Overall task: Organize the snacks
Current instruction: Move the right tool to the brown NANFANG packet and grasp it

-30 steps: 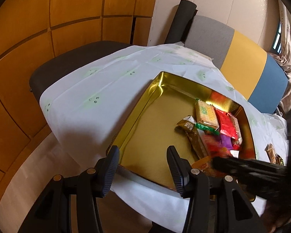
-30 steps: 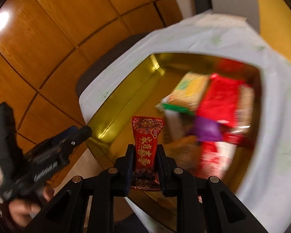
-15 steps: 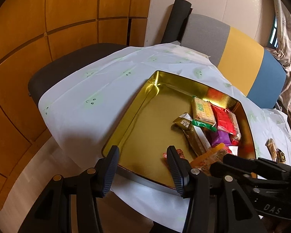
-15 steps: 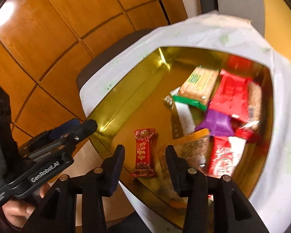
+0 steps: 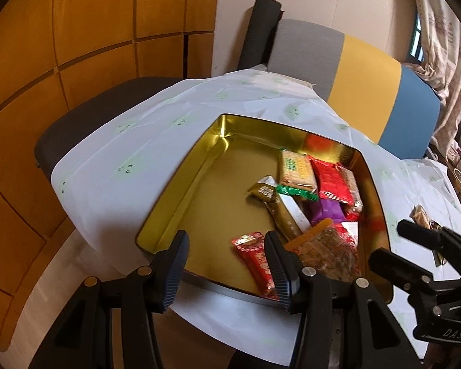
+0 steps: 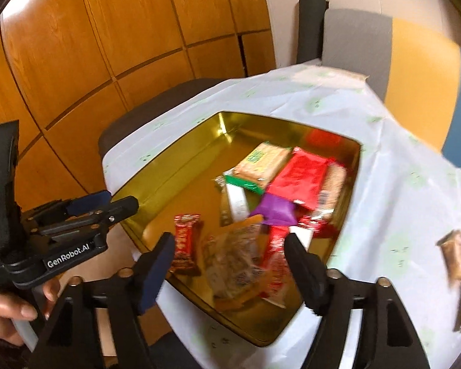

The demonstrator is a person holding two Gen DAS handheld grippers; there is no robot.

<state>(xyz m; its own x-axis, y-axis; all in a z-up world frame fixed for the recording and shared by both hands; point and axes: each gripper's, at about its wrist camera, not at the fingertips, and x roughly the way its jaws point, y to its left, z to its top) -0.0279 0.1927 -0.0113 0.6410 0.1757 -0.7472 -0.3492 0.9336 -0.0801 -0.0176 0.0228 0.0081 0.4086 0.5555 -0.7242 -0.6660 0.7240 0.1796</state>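
Note:
A gold tin box (image 5: 181, 181) (image 6: 175, 169) sits on a white cloth and holds several wrapped snacks. A small red candy bar (image 5: 255, 255) (image 6: 186, 243) lies flat near the box's front edge, beside a clear bag of brittle (image 6: 233, 261). My right gripper (image 6: 227, 264) is open and empty, above the box's near edge; it also shows in the left wrist view (image 5: 408, 246). My left gripper (image 5: 224, 261) is open and empty at the box's near left corner; it also shows in the right wrist view (image 6: 120, 203).
Loose brown snack packets (image 6: 455, 255) (image 5: 419, 215) lie on the cloth (image 5: 123, 160) to the right of the box. A grey, yellow and blue sofa (image 5: 368, 80) stands behind. A dark chair seat (image 5: 76, 123) and wood-panelled wall (image 5: 76, 30) are on the left.
My right gripper opened and let the red candy bar fall into the box, then drew back and up. My left gripper stayed open with little movement.

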